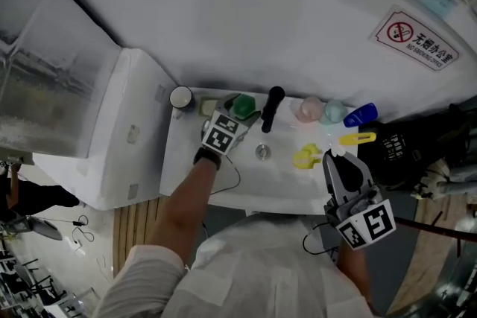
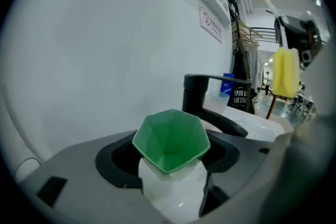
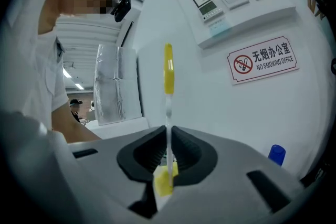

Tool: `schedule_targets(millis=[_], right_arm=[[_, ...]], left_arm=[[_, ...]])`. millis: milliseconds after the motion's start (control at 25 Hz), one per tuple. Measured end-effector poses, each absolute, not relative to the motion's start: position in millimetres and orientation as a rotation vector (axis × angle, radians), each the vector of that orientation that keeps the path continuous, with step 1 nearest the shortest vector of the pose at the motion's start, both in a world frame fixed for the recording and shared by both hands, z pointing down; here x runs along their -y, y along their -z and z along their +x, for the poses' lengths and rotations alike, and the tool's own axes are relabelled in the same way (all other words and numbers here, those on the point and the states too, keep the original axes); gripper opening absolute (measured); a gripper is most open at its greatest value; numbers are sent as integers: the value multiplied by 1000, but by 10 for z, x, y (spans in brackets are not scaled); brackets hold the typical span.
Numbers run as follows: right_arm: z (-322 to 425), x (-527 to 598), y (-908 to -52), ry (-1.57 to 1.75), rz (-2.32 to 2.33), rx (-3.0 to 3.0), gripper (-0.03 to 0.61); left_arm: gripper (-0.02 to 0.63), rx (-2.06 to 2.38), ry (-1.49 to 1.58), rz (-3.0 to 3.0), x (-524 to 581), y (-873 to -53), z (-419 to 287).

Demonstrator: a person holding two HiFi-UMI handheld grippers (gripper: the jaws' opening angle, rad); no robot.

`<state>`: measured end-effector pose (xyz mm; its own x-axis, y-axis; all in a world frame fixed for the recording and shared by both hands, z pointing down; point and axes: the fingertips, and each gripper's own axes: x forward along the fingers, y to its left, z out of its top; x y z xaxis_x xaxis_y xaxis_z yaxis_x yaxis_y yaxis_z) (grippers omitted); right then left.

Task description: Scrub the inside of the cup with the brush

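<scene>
My left gripper [image 1: 232, 118] is shut on the cup [image 1: 242, 105], which is green inside and white outside. It holds the cup at the sink's back left, beside the black faucet [image 1: 271, 109]. In the left gripper view the cup [image 2: 170, 139] sits between the jaws of the left gripper [image 2: 170, 170], its mouth facing the camera. My right gripper [image 1: 337, 160] is shut on the thin handle of the brush [image 1: 307, 156] over the sink's right side. The brush's yellow sponge head points left and the yellow handle end [image 1: 358, 138] points right. In the right gripper view the brush handle [image 3: 168, 113] stands upright between the pads of the right gripper [image 3: 168, 152].
The white sink [image 1: 246, 182] has a drain [image 1: 262, 152] at its middle. On its back rim stand a pink cup [image 1: 308, 109], a pale teal cup [image 1: 335, 111], a blue bottle [image 1: 361, 115] and a round container [image 1: 181, 97]. The wall behind carries a no-smoking sign [image 1: 414, 37].
</scene>
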<state>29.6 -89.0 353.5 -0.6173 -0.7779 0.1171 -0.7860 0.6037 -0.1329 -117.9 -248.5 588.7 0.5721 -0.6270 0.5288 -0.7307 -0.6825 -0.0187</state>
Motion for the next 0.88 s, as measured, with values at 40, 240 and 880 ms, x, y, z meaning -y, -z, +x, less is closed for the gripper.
schedule_targets(millis=[40,240,880], right_arm=[[301,898,-3542,-267,1354,2766,29],[364,907,-3574,-274,1363,2737,29],[352,935,-3615,-279,1323,2716,29]], left_arm=[[302,1148,-752,2590,2527,-5921,-1184],[302,1198,-790,2557,2683,-6079,-1180],[305,1270,-822,2487,2809,-6354,-1159]])
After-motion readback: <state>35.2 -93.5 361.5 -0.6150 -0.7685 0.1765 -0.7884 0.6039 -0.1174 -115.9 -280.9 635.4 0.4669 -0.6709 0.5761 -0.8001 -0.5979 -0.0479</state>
